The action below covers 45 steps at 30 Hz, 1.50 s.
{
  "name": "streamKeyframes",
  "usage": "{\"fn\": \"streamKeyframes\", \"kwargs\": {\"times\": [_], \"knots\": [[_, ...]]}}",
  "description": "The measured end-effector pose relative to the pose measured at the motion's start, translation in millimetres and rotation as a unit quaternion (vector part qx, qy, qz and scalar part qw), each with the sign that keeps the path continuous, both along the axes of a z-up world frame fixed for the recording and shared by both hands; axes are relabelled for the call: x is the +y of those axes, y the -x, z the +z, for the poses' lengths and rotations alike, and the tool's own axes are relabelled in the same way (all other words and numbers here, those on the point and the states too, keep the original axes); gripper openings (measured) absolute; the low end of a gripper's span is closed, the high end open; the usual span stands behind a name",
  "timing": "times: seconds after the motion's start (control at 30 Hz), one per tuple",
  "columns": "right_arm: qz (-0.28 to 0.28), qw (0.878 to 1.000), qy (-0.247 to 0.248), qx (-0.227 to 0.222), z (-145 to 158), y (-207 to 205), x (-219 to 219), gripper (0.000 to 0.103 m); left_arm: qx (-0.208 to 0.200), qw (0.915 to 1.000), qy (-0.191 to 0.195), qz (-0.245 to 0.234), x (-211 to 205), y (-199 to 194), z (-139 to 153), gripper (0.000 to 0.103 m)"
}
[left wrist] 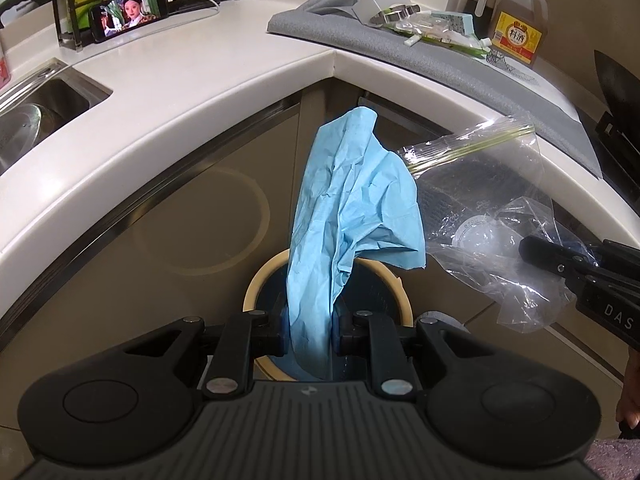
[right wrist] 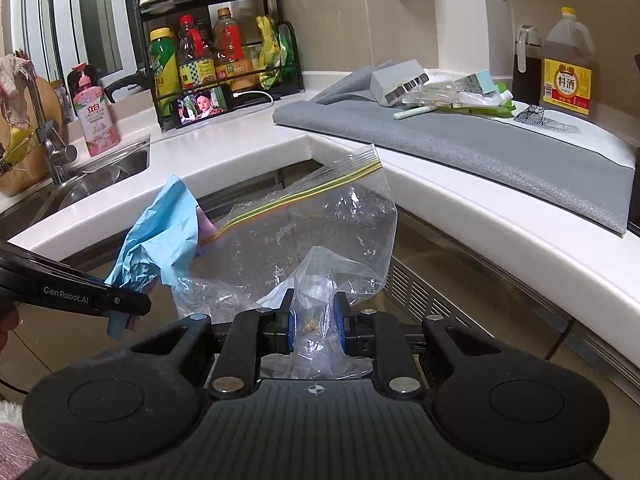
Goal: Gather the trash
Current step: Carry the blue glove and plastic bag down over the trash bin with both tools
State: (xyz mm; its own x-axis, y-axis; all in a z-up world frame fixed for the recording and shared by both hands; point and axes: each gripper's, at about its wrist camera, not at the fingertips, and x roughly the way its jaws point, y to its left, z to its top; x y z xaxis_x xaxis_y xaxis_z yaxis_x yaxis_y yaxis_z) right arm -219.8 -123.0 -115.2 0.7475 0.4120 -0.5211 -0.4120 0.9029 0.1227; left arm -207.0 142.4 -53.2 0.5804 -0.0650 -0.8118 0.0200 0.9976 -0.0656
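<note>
Left wrist: left gripper (left wrist: 310, 330) pinches one blue paper sheet (left wrist: 356, 208) above one round bin (left wrist: 256, 284); right gripper (right wrist: 314, 326) pinches one clear zip bag (right wrist: 312, 236).

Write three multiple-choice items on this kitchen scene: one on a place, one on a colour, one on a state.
1. The phone stands: A in the sink; B on the counter by the bottle rack; C on the grey mat.
2. The crumpled sheet in the left gripper is: A blue; B red; C white.
3. The right gripper is: A open and empty; B shut on the clear zip bag; C out of view.

B, it leans at the rack's foot. A, light blue in both views. B, the pads pinch the plastic.
</note>
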Motion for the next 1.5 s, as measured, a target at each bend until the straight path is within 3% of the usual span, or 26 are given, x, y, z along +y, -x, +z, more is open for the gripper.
{"fn": "streamKeyframes", "kwargs": {"times": [0.7, 0.97, 1.5], "knots": [[-0.012, 0.998, 0.035, 0.046, -16, -25, 21, 0.02, 0.028, 0.9995, -0.008, -0.014, -3, -27, -29, 0.021], [-0.019, 0.995, 0.055, 0.08, -35, -43, 27, 0.02, 0.067, 0.9976, 0.004, -0.016, -2, -45, -55, 0.021], [-0.014, 0.984, 0.096, 0.146, -77, -87, 46, 0.02, 0.136, 0.9906, -0.013, -0.016, -11, -97, -110, 0.022]]}}
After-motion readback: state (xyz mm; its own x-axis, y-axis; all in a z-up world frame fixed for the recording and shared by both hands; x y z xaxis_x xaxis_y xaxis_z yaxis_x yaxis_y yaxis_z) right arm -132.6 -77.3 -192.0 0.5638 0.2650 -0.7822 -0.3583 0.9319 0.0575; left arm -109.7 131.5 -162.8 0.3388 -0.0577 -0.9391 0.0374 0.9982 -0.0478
